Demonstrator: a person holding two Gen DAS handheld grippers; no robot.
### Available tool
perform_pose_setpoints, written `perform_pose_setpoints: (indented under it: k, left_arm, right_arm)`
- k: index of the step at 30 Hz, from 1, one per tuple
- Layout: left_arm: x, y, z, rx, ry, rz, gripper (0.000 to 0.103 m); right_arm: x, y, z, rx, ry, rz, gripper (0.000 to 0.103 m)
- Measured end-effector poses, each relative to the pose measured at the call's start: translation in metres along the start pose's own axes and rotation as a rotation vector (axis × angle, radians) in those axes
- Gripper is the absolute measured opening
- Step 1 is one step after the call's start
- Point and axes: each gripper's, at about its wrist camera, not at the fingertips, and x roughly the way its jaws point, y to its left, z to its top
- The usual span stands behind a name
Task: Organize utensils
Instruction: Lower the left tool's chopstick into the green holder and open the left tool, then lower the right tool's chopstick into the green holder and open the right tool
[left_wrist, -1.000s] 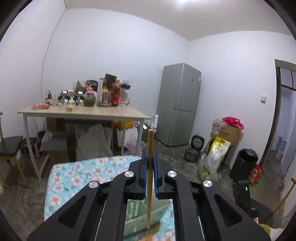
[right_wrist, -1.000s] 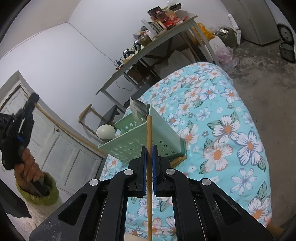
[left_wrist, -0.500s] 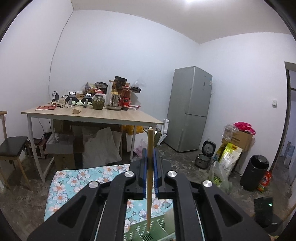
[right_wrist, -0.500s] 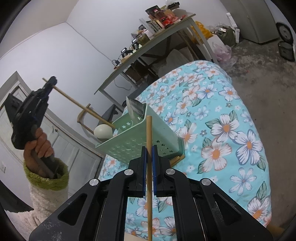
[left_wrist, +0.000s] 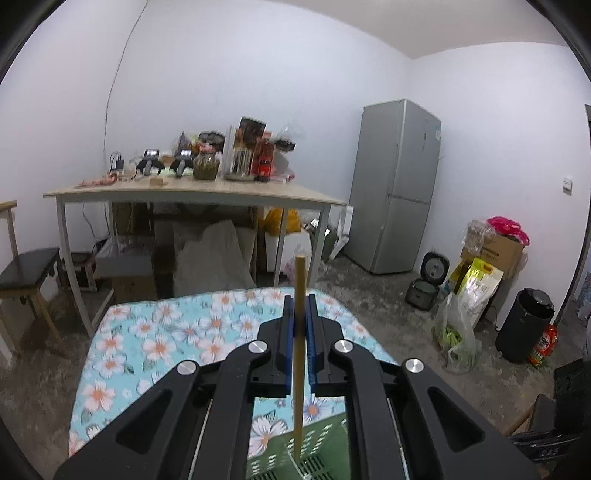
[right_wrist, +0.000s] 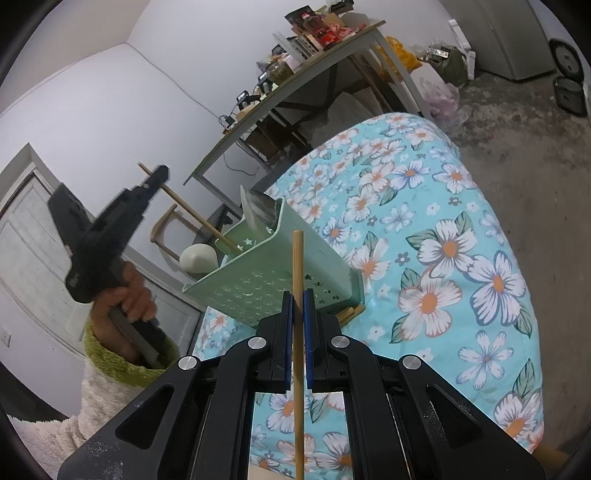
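Right gripper (right_wrist: 298, 306) had its fingers clenched on a chopstick (right_wrist: 297, 332), upright between the pads, not yet stowed. Just ahead of those fingers sat the green basket (right_wrist: 273, 284) on the flowered counter (right_wrist: 443, 229). Left gripper (left_wrist: 300, 314) gripped a second chopstick (left_wrist: 300, 354); its lower end dipped into the basket below its fingers, seen also from the right view (right_wrist: 192, 212). A spoon (right_wrist: 197, 258) and something flat and pale, unclear, were already in the basket. Judged: partly done, two chopsticks left to drop in.
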Motion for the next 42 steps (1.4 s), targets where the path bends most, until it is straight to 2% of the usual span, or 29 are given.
perform_pose_setpoints:
  k: [6,10,12,25,32,42]
  left_arm:
    - [0.007,0.003,-0.014,0.003,0.049,0.009,0.007]
    - [0.000,0.004,-0.015,0.000,0.040,0.021,0.025]
    - [-0.006,0.005,-0.015,-0.001,0.030,0.027,0.029]
    - [-0.056,-0.002,-0.018,-0.012,-0.010,0.030,0.047]
    - [-0.088,0.001,-0.022,-0.036,-0.048,0.043,0.052]
    - [-0.120,0.022,-0.035,-0.080,-0.070,0.065,0.054]
  right_arm:
    - [0.000,0.000,-0.001,0.001,0.002,0.001,0.004]
    - [0.000,0.000,-0.001,-0.001,0.001,0.001,0.004]
    - [0.000,0.001,-0.002,-0.003,0.001,0.001,0.004]
    - [-0.005,0.012,0.002,-0.032,-0.013,0.012,0.004]
    - [-0.012,0.044,0.031,-0.124,-0.056,0.066,0.004]
    - [-0.012,0.105,0.090,-0.260,-0.166,0.162,0.004]
